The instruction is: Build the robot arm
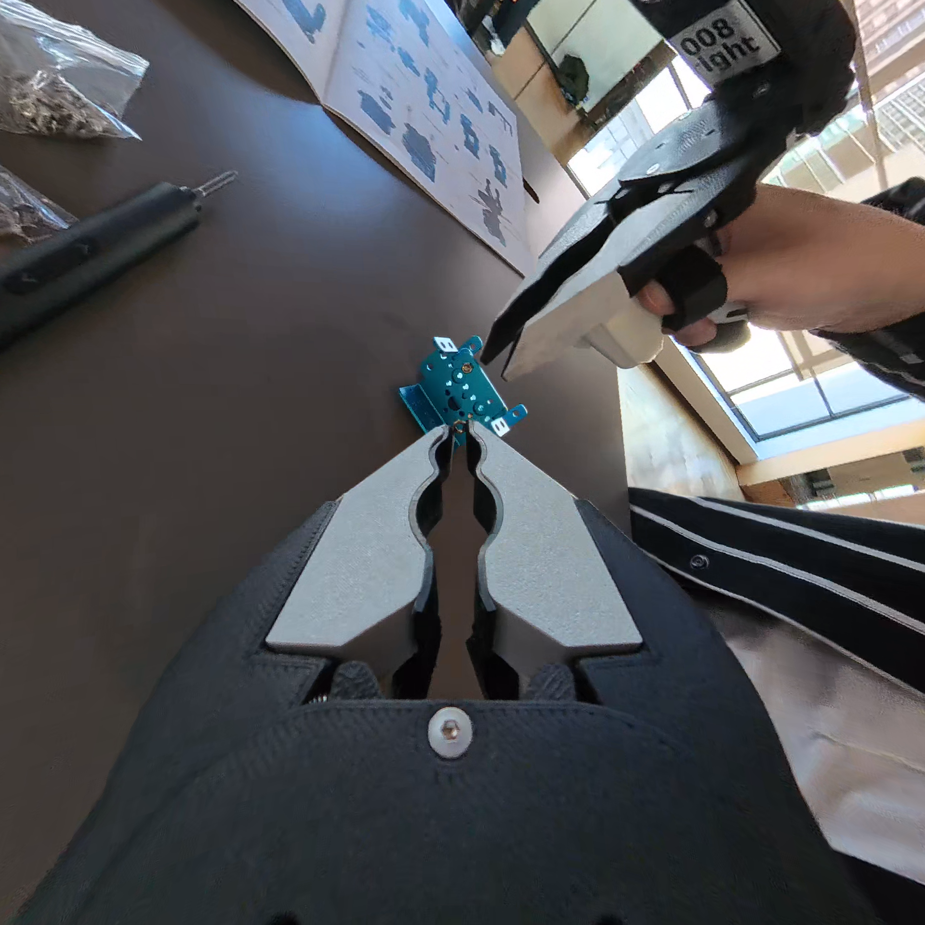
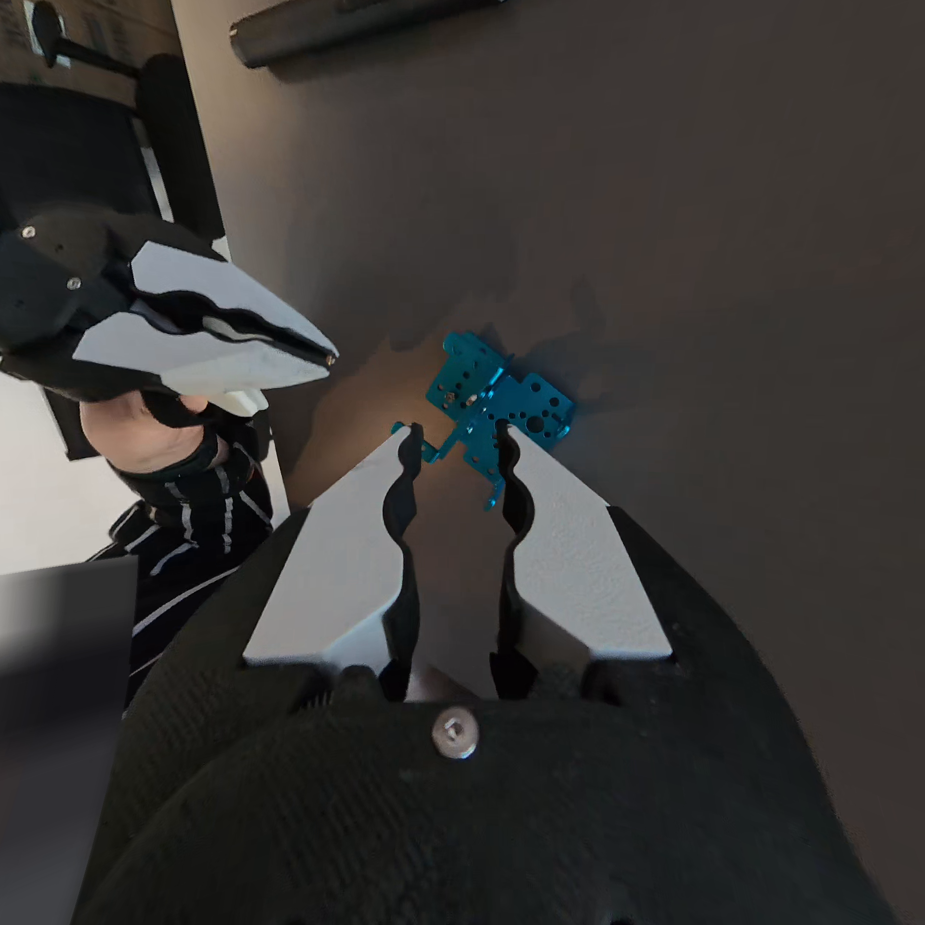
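A blue perforated metal bracket (image 1: 453,388) lies on the dark brown table (image 1: 250,350). My left gripper (image 1: 458,429) is shut on a small brass fastener (image 1: 458,426), held just at the bracket's near edge. In the right wrist view the left gripper (image 2: 330,358) hangs to the left of the bracket (image 2: 520,395), the fastener (image 2: 329,358) at its tip. My right gripper (image 2: 458,429) is open and empty, with its fingertips straddling the bracket's near part. It also shows in the left wrist view (image 1: 495,367), close above the bracket's far corner.
An open instruction booklet (image 1: 425,100) lies at the back. A black screwdriver (image 1: 100,240) and clear bags of small hardware (image 1: 55,90) lie at the left. The table edge (image 1: 618,400) runs at the right, beside a person's striped sleeve (image 1: 776,550). A dark tool (image 2: 350,30) lies far off. My hands' fingertips stand some 6 centimetres from each other.
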